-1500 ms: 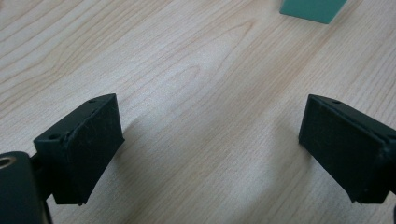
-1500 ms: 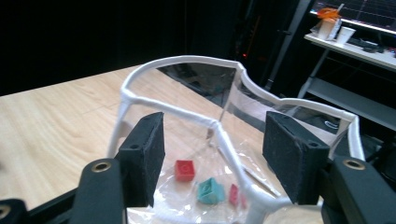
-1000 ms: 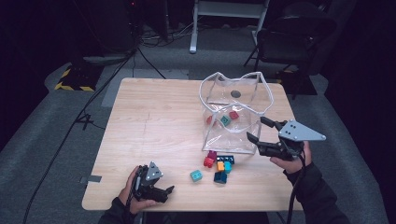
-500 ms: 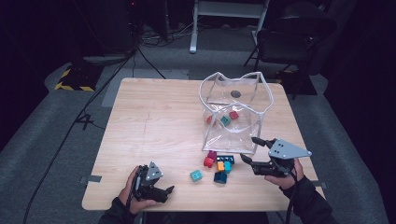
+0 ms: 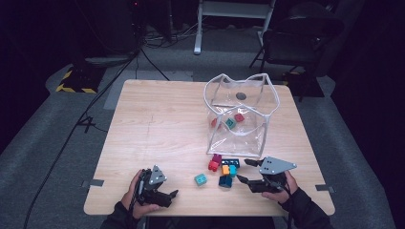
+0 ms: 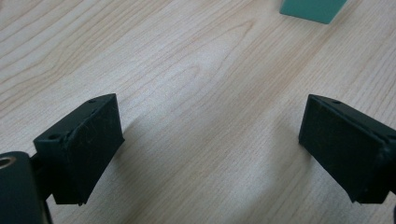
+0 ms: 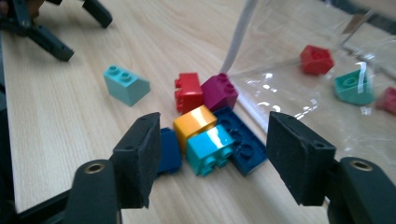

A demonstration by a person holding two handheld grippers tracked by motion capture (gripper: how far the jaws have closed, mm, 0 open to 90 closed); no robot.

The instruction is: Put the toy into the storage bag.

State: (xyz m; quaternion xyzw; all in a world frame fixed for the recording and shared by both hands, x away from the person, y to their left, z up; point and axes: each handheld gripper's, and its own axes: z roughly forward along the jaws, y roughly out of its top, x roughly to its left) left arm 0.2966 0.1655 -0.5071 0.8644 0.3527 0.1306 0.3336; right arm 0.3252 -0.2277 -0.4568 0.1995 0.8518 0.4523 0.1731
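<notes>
Table (image 5: 157,129): pale wood, bears everything.
Clear bin (image 5: 239,143): three bricks inside.
Brick cluster (image 7: 205,126): loose, touching bin's near wall.
Right gripper (image 7: 212,161): jaws just closing, nothing pinched; to be centred on cyan brick (image 7: 210,149).
Left gripper (image 6: 210,140): released, empty.

Your desk (image 5: 157,124) is pale wood with a fine grain and a smooth, matt finish. The cyan brick (image 7: 210,149) and orange brick (image 7: 195,122) before your right gripper (image 7: 212,161) are hard glossy plastic that catches the light; the teal brick (image 7: 126,85) looks duller. Your clear bag (image 5: 239,119) is thin, shiny plastic film, creased, with a white edging. The jaws carry matt black pads, faintly scuffed.
</notes>
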